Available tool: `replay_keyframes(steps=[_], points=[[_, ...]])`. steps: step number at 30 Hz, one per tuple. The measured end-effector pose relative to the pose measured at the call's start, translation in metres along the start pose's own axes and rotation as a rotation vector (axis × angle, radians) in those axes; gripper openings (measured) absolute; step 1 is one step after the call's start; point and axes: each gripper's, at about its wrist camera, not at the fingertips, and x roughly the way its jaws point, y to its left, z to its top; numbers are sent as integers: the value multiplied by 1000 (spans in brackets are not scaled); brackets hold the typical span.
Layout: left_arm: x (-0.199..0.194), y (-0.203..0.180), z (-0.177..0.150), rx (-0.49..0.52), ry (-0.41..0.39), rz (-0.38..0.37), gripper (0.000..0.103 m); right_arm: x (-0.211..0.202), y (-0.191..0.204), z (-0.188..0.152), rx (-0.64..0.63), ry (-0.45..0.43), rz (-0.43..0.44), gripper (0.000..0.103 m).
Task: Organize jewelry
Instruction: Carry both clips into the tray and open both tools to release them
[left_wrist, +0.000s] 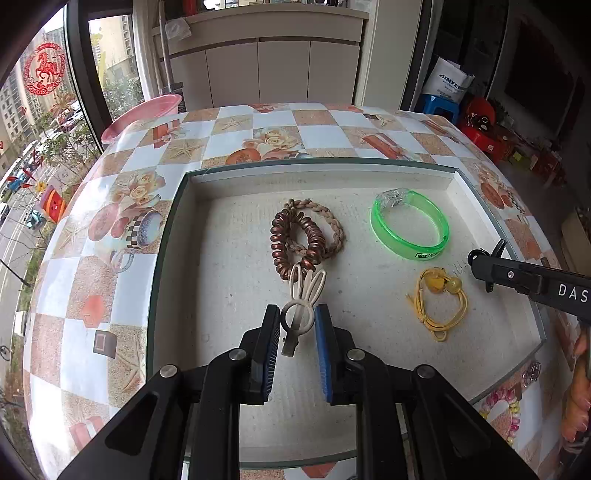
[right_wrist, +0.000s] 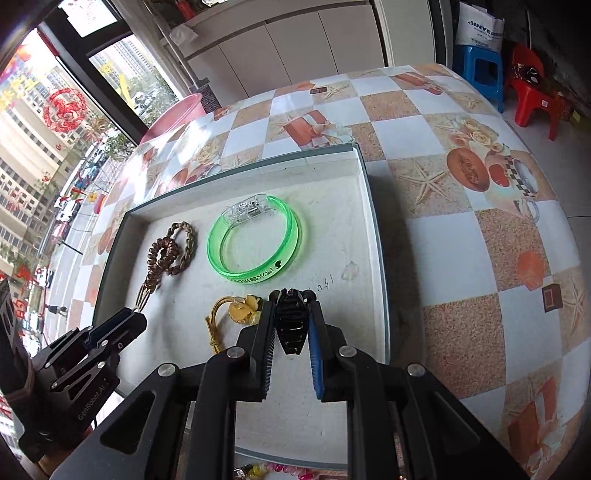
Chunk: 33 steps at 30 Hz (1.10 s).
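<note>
A shallow white-lined tray (left_wrist: 236, 280) lies on the checked tablecloth. In it are a brown spiral hair tie (left_wrist: 295, 240) over a braided band (left_wrist: 334, 225), a green bangle (left_wrist: 410, 225) and a yellow cord bracelet (left_wrist: 441, 299). My left gripper (left_wrist: 297, 310) is shut on a white rabbit-ear hair clip (left_wrist: 301, 295), low over the tray near the spiral tie. My right gripper (right_wrist: 291, 299) is shut on a black claw clip (right_wrist: 291, 321), just above the tray floor between the green bangle (right_wrist: 255, 240) and the yellow bracelet (right_wrist: 236, 314). The left gripper (right_wrist: 129, 317) shows at the tray's left side.
A pink basin (left_wrist: 144, 114) stands beyond the table's far left edge. A beaded bracelet (left_wrist: 508, 406) and a small clear ornament (left_wrist: 532, 369) lie on the cloth outside the tray's near right corner. A blue stool (right_wrist: 480, 77) and a red stool (right_wrist: 535, 92) stand beyond the table.
</note>
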Motion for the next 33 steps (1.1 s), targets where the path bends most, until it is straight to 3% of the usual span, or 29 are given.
replay_keyframes(steps=[13, 19, 21, 24, 27, 30, 33], points=[[15, -6, 2, 18, -15, 33, 32, 14, 10, 4, -87, -19, -73, 19], [14, -8, 3, 23, -4, 39, 33, 13, 9, 2, -81, -17, -62, 21], [13, -9, 2, 26, -3, 41, 33, 12, 8, 1, -72, -17, -42, 38], [11, -9, 2, 25, -12, 51, 33, 10, 9, 1, -58, -27, -20, 52], [8, -9, 2, 22, -20, 48, 33, 7, 7, 2, -36, -32, 12, 54], [3, -9, 3, 23, -39, 56, 33, 2, 4, 3, 3, -44, 65, 65], [-1, -8, 4, 24, -49, 64, 33, -3, 3, 3, 26, -51, 100, 66]])
